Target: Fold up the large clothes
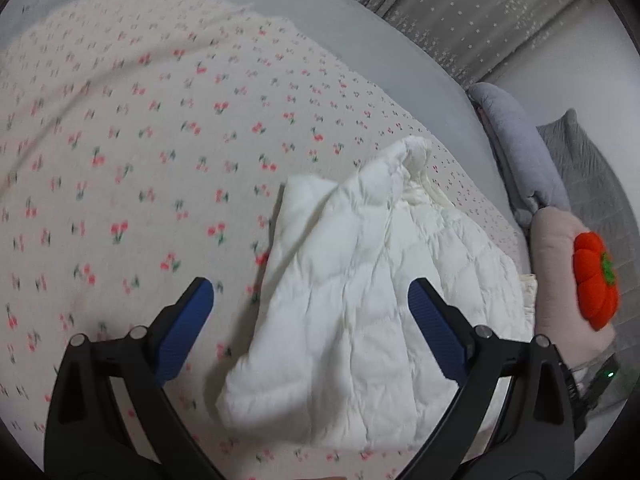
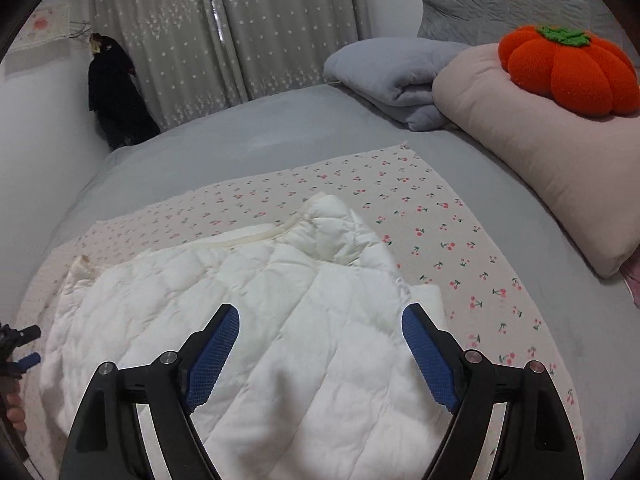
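Hand-held gripper [image 2: 320, 330] gapes above white jacket [image 2: 256, 320] on cherry-print sheet [image 2: 440, 224].

The left wrist view looks steeply down along its gripper's two fingers, close above a white padded jacket [image 1: 360, 280] on a cherry-print sheet [image 1: 140, 140], with curtains at the top edge. The right wrist view sits close over the same jacket [image 2: 240, 300] but faces flatter across the bed, taking in curtains [image 2: 240, 32] and wall. Both views share the jacket, the sheet, a grey folded blanket [image 2: 392, 68] and an orange pumpkin cushion [image 2: 568, 68].
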Motion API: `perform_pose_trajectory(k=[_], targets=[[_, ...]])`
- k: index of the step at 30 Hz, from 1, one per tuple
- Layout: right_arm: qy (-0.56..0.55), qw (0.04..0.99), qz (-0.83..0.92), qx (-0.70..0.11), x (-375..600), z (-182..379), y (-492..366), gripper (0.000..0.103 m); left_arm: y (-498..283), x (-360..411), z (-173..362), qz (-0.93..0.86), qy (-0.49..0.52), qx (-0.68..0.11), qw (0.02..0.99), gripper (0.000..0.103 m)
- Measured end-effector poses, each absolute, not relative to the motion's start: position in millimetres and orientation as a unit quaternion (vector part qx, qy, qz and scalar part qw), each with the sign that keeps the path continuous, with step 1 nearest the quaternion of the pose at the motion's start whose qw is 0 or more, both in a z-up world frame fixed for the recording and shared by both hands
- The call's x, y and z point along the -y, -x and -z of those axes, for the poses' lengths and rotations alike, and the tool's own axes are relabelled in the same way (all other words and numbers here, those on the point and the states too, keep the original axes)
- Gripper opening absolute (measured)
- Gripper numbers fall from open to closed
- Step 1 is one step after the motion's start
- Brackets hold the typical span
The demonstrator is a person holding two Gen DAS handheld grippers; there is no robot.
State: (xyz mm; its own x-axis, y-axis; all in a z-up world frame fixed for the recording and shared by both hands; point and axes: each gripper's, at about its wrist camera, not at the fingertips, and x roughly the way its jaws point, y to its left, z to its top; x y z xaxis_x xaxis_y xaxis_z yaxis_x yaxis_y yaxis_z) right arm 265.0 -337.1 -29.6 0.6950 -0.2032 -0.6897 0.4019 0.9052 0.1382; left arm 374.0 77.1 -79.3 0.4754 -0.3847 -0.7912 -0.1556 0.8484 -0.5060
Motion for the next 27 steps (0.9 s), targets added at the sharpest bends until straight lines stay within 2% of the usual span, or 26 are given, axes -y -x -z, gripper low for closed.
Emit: perform_pose_trajectory(k=[7,13,15,18,20,21,23,25,27], targets=[[-0.166,0.907,0.125,-0.367,283.9,34.5,-250.8,0.085,-310.4,-101.2,126.2,0.095,0.431,-0.526,0.727,0.098],[-0.173,0.918,0.112,-0.338,256.3,42.0,-255.5,0.085,-304.0,-84.0,154.9,0.144,0.507,-0.496,0.691,0.098],[-0.174,0.926,0.104,-0.320,247.7,43.8,-258.4,0.082,-309.2,-75.9,158.8,0.155,0.523,-0.480,0.687,0.096],[-0.168,0.931,0.096,-0.308,235.7,45.9,-269.0,0.073,-320.8,-65.4,163.3,0.157,0.528,-0.464,0.694,0.094],[-0.167,0.934,0.093,-0.302,231.6,46.8,-275.8,0.065,-325.6,-60.4,163.1,0.153,0.520,-0.453,0.708,0.089],[-0.167,0.934,0.092,-0.302,229.6,48.1,-280.3,0.063,-326.5,-57.6,163.3,0.149,0.516,-0.448,0.715,0.083],[-0.160,0.934,0.089,-0.308,223.1,51.7,-286.7,0.057,-326.8,-53.5,163.4,0.129,0.500,-0.446,0.731,0.065],[-0.151,0.933,0.087,-0.315,217.9,55.4,-290.0,0.053,-327.8,-56.2,164.6,0.121,0.498,-0.437,0.740,0.038],[-0.137,0.933,0.088,-0.322,211.5,56.6,-291.3,0.051,-324.8,-60.6,163.9,0.119,0.502,-0.432,0.740,0.028]])
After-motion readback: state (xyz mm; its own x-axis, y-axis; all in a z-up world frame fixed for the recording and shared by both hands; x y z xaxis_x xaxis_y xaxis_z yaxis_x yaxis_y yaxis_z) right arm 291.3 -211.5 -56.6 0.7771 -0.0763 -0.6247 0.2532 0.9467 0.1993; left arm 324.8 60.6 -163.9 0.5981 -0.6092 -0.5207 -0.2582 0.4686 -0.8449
